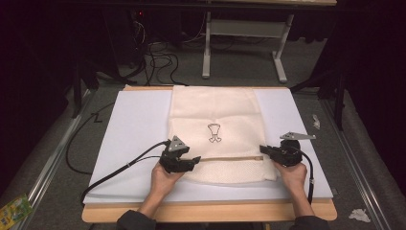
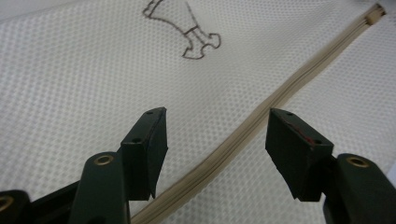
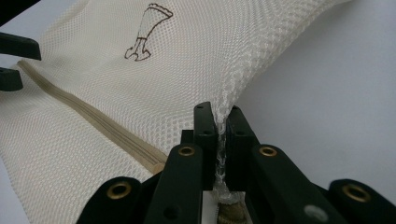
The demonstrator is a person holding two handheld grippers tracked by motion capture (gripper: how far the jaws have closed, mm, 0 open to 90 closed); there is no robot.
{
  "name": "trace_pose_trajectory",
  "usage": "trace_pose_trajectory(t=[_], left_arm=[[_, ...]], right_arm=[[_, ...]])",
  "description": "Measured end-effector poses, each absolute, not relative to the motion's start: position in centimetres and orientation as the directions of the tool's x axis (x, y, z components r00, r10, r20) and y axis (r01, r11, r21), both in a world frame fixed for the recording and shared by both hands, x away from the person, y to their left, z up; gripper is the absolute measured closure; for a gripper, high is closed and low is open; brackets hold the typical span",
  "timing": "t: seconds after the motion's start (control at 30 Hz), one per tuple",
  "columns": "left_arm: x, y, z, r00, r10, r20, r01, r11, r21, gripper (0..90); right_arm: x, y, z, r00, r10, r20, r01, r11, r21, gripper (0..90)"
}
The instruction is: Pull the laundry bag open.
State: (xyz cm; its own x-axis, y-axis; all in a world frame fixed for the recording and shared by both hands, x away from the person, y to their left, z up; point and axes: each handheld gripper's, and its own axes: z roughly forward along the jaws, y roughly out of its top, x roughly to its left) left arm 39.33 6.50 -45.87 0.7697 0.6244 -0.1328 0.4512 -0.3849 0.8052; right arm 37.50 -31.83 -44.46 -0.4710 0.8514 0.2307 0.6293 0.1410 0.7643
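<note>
One mesh bag, right gripper fingers pinching its edge, left gripper fingers spread.

- A cream mesh bag lies flat on a white board.
- The left gripper and the right gripper meet its opposite edges beside the zipper.

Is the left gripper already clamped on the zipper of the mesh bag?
No, the left gripper has its jaws spread apart, with the zipper of the mesh bag running loose between them.
</note>
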Motion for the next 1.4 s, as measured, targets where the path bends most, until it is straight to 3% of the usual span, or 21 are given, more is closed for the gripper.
trace_pose_trajectory(t=[0.67, 1.07, 1.2, 1.4], left_arm=[[39.0, 2.3, -44.6, 0.831, 0.54, -0.132, 0.394, -0.405, 0.825, 39.8], [38.8, 0.1, -44.3, 0.849, 0.515, -0.121, 0.378, -0.432, 0.819, 45.0], [38.8, -0.3, -44.0, 0.847, 0.508, -0.159, 0.393, -0.395, 0.83, 45.1], [38.8, -1.4, -44.2, 0.856, 0.501, -0.129, 0.377, -0.432, 0.82, 47.5]], right_arm=[[37.6, -31.8, -43.9, -0.481, 0.842, 0.244, 0.627, 0.136, 0.767, 87.2], [37.7, -31.6, -43.3, -0.495, 0.826, 0.268, 0.625, 0.124, 0.771, 87.2], [37.8, -31.6, -43.0, -0.503, 0.823, 0.263, 0.619, 0.13, 0.775, 87.2], [37.9, -31.6, -43.1, -0.499, 0.819, 0.283, 0.627, 0.116, 0.77, 87.5]])
